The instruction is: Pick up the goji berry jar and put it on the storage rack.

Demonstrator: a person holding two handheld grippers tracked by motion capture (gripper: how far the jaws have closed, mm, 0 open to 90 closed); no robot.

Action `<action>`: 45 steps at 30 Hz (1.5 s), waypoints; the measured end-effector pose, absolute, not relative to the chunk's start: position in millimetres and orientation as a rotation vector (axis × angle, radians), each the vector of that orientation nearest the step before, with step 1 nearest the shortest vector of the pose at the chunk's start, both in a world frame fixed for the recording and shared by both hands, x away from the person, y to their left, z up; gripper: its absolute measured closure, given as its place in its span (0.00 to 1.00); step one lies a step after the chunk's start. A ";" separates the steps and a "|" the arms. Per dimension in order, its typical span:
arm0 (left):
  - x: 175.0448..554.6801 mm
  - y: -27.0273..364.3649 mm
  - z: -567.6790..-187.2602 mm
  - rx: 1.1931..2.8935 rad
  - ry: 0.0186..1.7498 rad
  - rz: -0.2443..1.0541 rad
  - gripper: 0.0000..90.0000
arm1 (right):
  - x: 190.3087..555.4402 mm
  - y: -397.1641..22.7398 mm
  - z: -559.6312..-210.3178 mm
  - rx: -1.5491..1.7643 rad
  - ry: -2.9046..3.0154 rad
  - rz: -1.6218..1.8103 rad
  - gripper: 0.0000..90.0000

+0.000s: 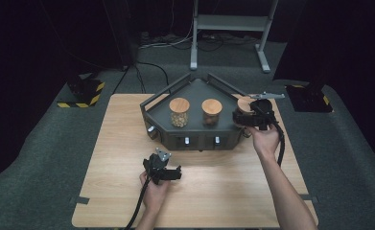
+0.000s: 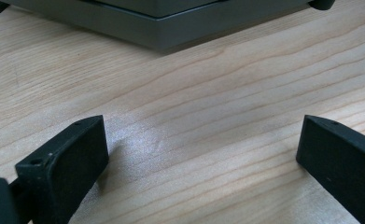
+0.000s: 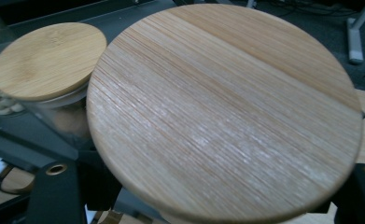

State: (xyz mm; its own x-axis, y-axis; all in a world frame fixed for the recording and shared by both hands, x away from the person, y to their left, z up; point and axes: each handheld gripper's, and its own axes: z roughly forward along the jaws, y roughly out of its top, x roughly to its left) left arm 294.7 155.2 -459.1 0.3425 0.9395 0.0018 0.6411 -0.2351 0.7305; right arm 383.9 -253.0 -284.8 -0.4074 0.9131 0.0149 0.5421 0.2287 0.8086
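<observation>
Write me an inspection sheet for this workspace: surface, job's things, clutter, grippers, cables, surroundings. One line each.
Surface: light wooden table, bare in front of the rack.
Job's things: dark angular rack at the table's far side, holding three wooden-lidded jars: left jar, middle jar, right jar.
Clutter: nothing seen.
Grippers: left gripper low over bare wood, jaws wide apart, empty. Right gripper at the right jar, a jaw on either side below the lid; contact cannot be told.
Cables: one trails from each gripper along the forearm; more lie on the floor beyond.
Surroundings: grey carpet, dark backdrop, metal stand, hazard-striped bases.
</observation>
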 end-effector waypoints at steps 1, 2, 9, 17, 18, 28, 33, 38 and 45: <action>294.8 155.2 -458.9 1.971 1.378 0.599 0.02 | 385.3 -250.9 -284.7 1.334 2.034 1.043 0.28; 294.9 155.3 -458.8 1.972 1.378 0.599 0.02 | 387.0 -249.8 -285.0 1.333 2.030 1.043 0.28; 294.8 155.1 -458.8 1.973 1.377 0.603 0.02 | 398.4 -233.9 -289.2 1.314 2.021 1.006 0.28; 294.4 154.5 -458.8 1.972 1.379 0.605 0.02 | 411.4 -223.3 -292.1 1.305 2.045 0.989 0.28; 294.4 154.5 -458.9 1.972 1.379 0.605 0.02 | 413.1 -223.0 -292.4 1.307 2.048 0.990 0.28; 294.4 154.4 -458.9 1.971 1.380 0.605 0.02 | 423.7 -217.2 -300.4 1.315 2.068 0.975 0.28; 294.4 154.4 -458.9 1.972 1.380 0.605 0.02 | 426.2 -218.8 -302.8 1.336 2.067 0.978 0.28; 294.4 154.4 -458.9 1.971 1.380 0.604 0.02 | 428.8 -220.7 -304.4 1.342 2.075 0.982 0.28; 294.4 154.3 -459.0 1.970 1.381 0.604 0.02 | 431.5 -219.3 -308.3 1.322 2.105 0.971 0.28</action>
State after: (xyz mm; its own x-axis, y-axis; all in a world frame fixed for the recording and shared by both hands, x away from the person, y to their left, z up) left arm 294.4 154.3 -459.0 0.3395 0.9406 0.0039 0.6416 -0.2346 0.7303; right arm 431.5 -219.3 -308.3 -0.4265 0.9043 -0.0181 0.5731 0.2857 0.7681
